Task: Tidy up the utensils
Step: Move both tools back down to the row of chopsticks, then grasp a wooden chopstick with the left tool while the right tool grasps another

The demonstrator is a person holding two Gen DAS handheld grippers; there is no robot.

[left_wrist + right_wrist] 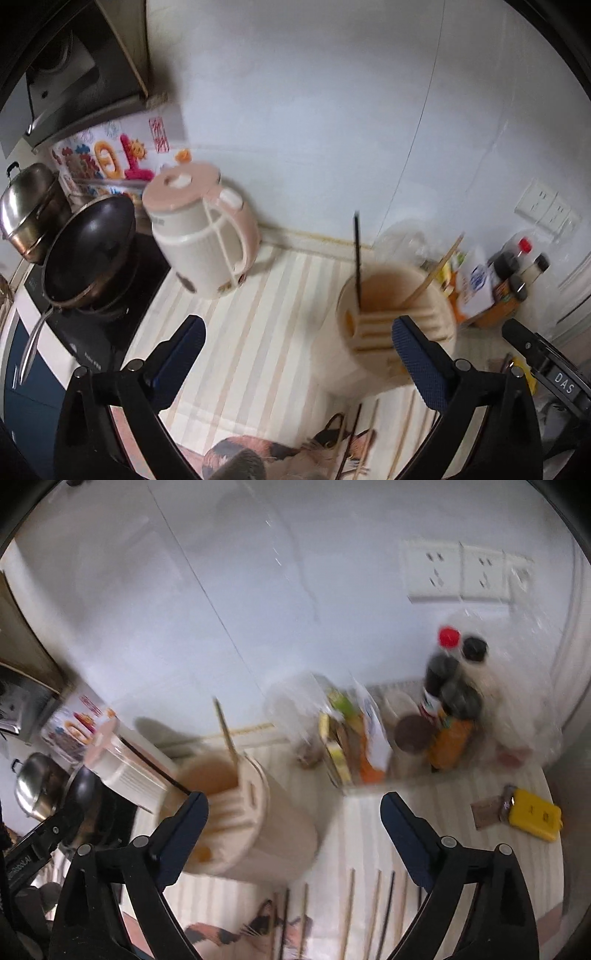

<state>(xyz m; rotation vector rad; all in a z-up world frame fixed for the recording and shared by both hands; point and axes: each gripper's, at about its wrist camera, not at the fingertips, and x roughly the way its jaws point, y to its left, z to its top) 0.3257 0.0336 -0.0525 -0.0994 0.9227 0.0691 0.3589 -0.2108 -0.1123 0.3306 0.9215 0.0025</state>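
A cream chopstick holder [391, 325] stands on the striped counter; it also shows in the right wrist view [243, 812]. In it stand a black chopstick [357, 254] and a wooden chopstick [436, 273]. Several loose chopsticks [369, 915] lie on the counter in front of the holder. My left gripper [299, 343] is open and empty, its right finger beside the holder. My right gripper [295, 823] is open and empty, just above and in front of the holder and over the loose chopsticks.
A pink and cream kettle [203, 229] stands at the back left beside a black wok [88, 251] and a steel pot [29, 210] on the stove. Sauce bottles and packets [443, 716] crowd the back right. A yellow box [535, 816] lies at the right.
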